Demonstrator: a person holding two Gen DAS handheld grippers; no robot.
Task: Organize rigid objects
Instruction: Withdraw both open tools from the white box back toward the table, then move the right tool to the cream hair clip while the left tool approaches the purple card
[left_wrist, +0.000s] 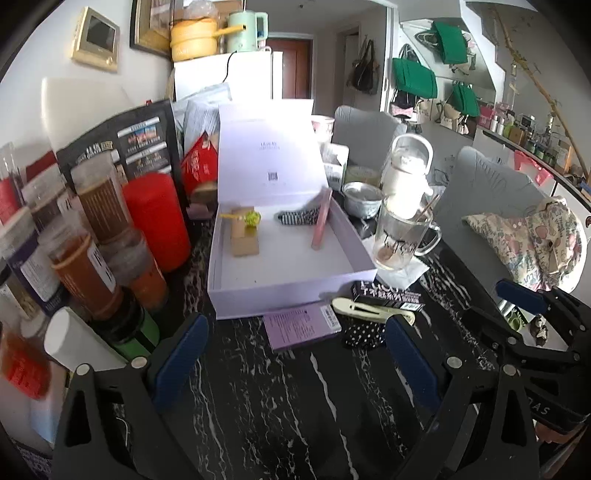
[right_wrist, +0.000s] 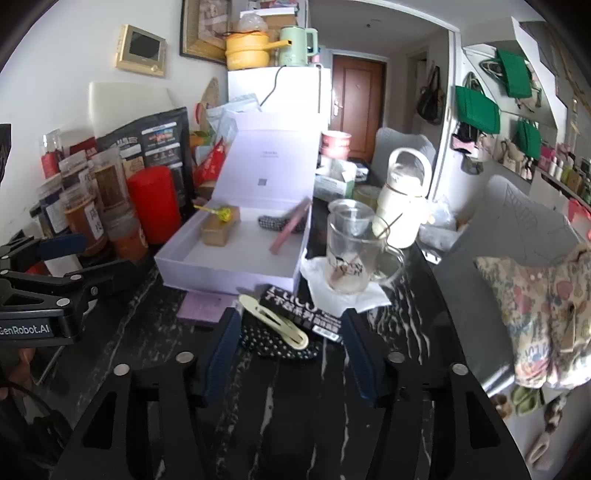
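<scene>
We see one black marble-patterned table (left_wrist: 288, 406) carrying everything, and on it one white box (left_wrist: 291, 288) with its lid standing open. Inside the box we count four things: one tan block (left_wrist: 244, 242), one yellow-green lollipop (left_wrist: 251, 217) lying on that block, one pink stick (left_wrist: 320, 221) leaning on the right wall, and one checked fabric piece (left_wrist: 297, 217) at the back. In front of the box lie four more: one purple card (left_wrist: 301, 326), one black printed packet (left_wrist: 388, 293), one cream hair clip (right_wrist: 275, 325) and one dotted black fabric piece (right_wrist: 273, 345) under the clip. One glass mug (right_wrist: 351, 254) stands on a white napkin (right_wrist: 369, 297) to the right. The left gripper (left_wrist: 295, 365) is spread wide over bare table, nothing between its pads. The right gripper (right_wrist: 290, 358) is also spread, its pads flanking the clip and dotted fabric without pressing them.
</scene>
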